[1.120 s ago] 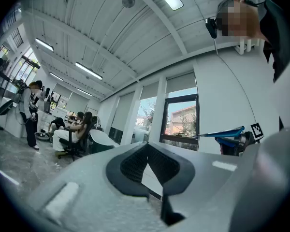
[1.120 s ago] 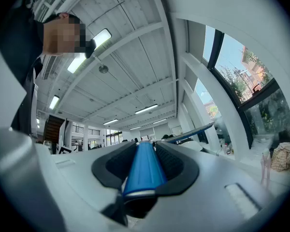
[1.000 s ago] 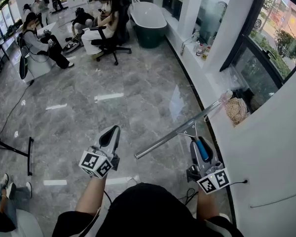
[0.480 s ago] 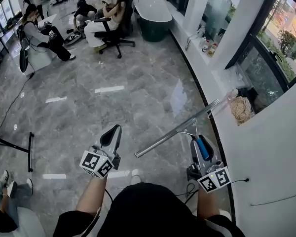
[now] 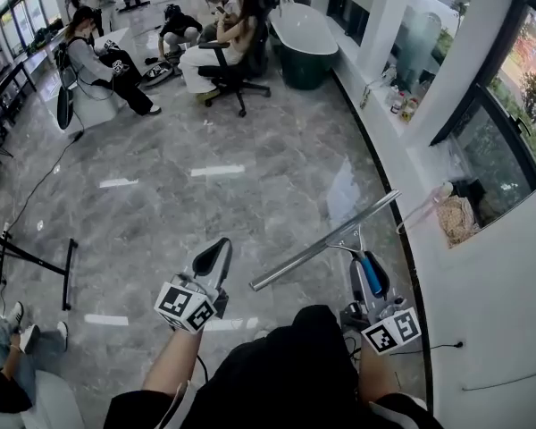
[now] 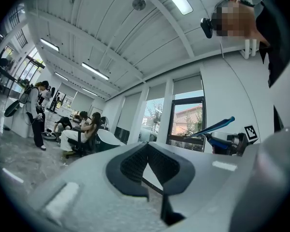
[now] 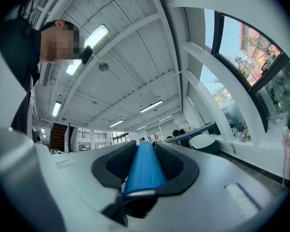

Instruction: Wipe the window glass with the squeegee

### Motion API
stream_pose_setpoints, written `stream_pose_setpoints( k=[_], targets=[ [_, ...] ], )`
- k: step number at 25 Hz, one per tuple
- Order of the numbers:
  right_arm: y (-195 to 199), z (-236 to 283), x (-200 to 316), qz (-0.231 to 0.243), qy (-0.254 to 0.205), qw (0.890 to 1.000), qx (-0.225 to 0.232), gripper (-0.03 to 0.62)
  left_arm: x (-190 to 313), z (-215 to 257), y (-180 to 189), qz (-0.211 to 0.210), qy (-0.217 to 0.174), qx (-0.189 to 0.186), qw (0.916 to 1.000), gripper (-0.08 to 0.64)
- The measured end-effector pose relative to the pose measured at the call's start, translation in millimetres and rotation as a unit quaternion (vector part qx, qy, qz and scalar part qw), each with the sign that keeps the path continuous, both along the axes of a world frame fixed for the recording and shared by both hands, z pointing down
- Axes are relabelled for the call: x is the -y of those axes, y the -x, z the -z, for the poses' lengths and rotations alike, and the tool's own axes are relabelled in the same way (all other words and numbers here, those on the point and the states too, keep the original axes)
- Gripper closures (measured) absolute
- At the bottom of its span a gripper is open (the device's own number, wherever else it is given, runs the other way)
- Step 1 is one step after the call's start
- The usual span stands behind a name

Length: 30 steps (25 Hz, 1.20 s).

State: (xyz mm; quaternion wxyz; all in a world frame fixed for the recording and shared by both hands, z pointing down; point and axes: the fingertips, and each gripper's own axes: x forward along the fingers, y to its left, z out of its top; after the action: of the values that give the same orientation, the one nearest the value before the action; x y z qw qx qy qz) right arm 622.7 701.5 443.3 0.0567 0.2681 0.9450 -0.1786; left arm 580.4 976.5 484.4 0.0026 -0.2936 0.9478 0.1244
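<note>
Squeegee (image 5: 326,242) handle clamped between right gripper (image 5: 367,278) jaws, blade sticking out ahead over floor (image 5: 205,204) — left gripper (image 5: 213,261) jaws pressed together, holding nothing.

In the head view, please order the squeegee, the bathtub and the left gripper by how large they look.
1. squeegee, the longest.
2. bathtub and left gripper look alike; the gripper is nearer, so unranked.

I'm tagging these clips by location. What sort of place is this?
Probably a showroom or open office: a freestanding bathtub on a polished marble floor, tall windows, and people seated at the far end.
</note>
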Motion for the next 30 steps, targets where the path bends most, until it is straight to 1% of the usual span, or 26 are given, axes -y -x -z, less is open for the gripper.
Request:
stream_pose_setpoints(
  k=[6,8,11,14,17,21,26,30],
  targets=[
    [10.9,-2.6,-6.6,0.004,0.005,1.000,0.004,0.460,6.8,-0.5,11.6,0.000,-0.008,-0.004,1.0000,0.558],
    [16.3,-4.2,-5.4,0.004,0.007,1.000,0.008,0.460,10.2,-4.0,21.6,-0.002,-0.004,-0.005,1.0000,0.558],
    [33.2,-5.1,3.9,0.004,0.008,1.000,0.011,0.460,17.3,-7.1,46.0,0.002,0.001,-0.005,1.0000,0.558],
    [60.4,-7.1,23.7,-0.001,0.014,1.000,0.013,0.460,34.0,-8.5,75.9,0.003,0.010,-0.004,0.9999,0.558],
    [96.7,-8.5,48.1,-0.011,0.019,1.000,0.016,0.460,55.5,-6.0,111.6,-0.004,0.012,-0.001,0.9999,0.558],
    [145.9,-7.2,80.7,-0.018,0.014,0.999,0.024,0.460,82.9,-5.0,165.3,-0.005,0.010,0.000,0.9999,0.558],
    [208.2,-4.5,122.6,-0.024,0.006,0.999,0.025,0.460,129.1,-0.2,229.7,-0.013,0.013,0.005,0.9998,0.558],
    [247.9,-2.7,159.9,-0.032,0.002,0.999,0.025,0.460,166.7,1.5,276.2,-0.023,0.015,0.007,0.9996,0.558]
  ],
)
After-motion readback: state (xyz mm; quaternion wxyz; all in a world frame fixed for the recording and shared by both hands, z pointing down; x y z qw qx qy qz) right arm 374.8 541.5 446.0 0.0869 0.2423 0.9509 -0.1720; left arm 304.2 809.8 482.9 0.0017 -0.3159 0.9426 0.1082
